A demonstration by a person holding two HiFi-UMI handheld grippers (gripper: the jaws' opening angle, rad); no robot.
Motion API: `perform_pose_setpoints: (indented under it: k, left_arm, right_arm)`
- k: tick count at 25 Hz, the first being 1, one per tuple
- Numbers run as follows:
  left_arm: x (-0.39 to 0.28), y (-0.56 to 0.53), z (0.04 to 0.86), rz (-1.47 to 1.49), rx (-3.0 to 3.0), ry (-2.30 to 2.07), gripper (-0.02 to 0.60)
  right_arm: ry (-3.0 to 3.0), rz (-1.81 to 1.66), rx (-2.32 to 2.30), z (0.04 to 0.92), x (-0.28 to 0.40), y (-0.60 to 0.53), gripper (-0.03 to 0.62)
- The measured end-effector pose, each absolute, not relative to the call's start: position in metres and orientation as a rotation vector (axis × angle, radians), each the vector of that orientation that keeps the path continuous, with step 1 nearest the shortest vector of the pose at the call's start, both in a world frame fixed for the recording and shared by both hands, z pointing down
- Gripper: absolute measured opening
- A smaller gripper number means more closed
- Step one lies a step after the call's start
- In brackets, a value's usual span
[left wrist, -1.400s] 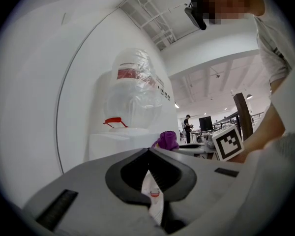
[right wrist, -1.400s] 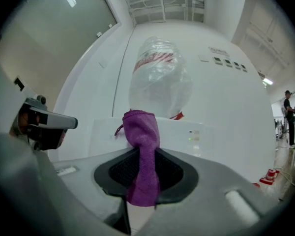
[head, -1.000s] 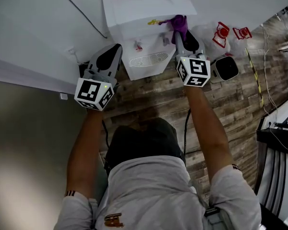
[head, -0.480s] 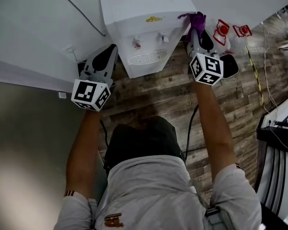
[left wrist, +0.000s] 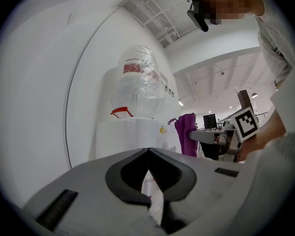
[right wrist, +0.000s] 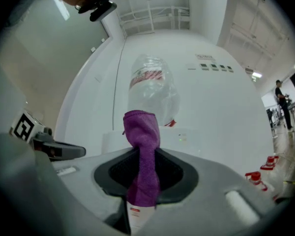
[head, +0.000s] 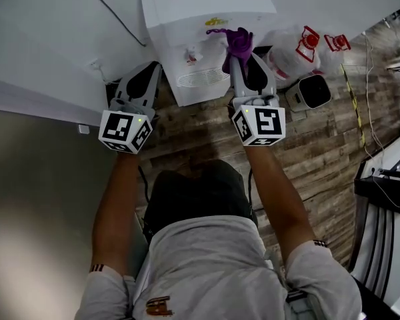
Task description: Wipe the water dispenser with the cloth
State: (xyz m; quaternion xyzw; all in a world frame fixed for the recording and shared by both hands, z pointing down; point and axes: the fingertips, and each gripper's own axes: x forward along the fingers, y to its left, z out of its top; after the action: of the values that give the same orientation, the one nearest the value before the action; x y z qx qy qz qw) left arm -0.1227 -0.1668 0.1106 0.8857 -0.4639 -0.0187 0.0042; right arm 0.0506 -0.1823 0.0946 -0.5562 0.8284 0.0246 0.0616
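Observation:
The white water dispenser (head: pixel 200 19) stands against the wall at the top of the head view, its taps and drip grille (head: pixel 203 79) facing me. My right gripper (head: pixel 237 53) is shut on the purple cloth (head: pixel 237 42), which rests against the dispenser's front, right of the taps. In the right gripper view the cloth (right wrist: pixel 142 151) stands up between the jaws, with the clear bottle (right wrist: pixel 152 87) behind it. My left gripper (head: pixel 153 75) hangs left of the dispenser, shut and holding nothing. The left gripper view shows the dispenser (left wrist: pixel 130 136), the cloth (left wrist: pixel 187 134) and shut jaws.
Right of the dispenser, a plastic-wrapped bottle with red handles (head: pixel 307 45) and a small white box with a dark face (head: pixel 310 92) sit on the wood floor. A cable (head: pixel 113 19) runs down the white wall. Dark equipment (head: pixel 387 185) stands at the far right.
The right gripper with the cloth swung out to the dispenser's right corner, then came back left onto the front face. The left gripper has hardly moved.

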Motion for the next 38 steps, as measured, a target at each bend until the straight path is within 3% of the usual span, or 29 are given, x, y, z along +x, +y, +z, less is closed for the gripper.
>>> perform_pose_setpoints:
  k: [9,16,27,38]
  left_arm:
    - [-0.138,-0.167,0.136,-0.054,2.745,-1.491,-0.002]
    - [-0.146,-0.169,0.151,-0.053,2.747,-1.504,-0.002]
    - [-0.145,-0.179,0.167,-0.076,2.784,-1.496,-0.002]
    - [-0.123,-0.181,0.177,-0.118,2.805,-1.450,-0.002]
  right_arm:
    - [2.625,-0.029,-1.479,0.131,-0.060,-0.164,0.095]
    - [2.689,-0.009,-1.423,0.155,-0.100,-0.174,0.095]
    - [2.703,0.018,-1.402,0.178,-0.115,-0.193,0.095]
    - [2.648,0.041,-1.483,0.175,-0.060,-0.190,0.095]
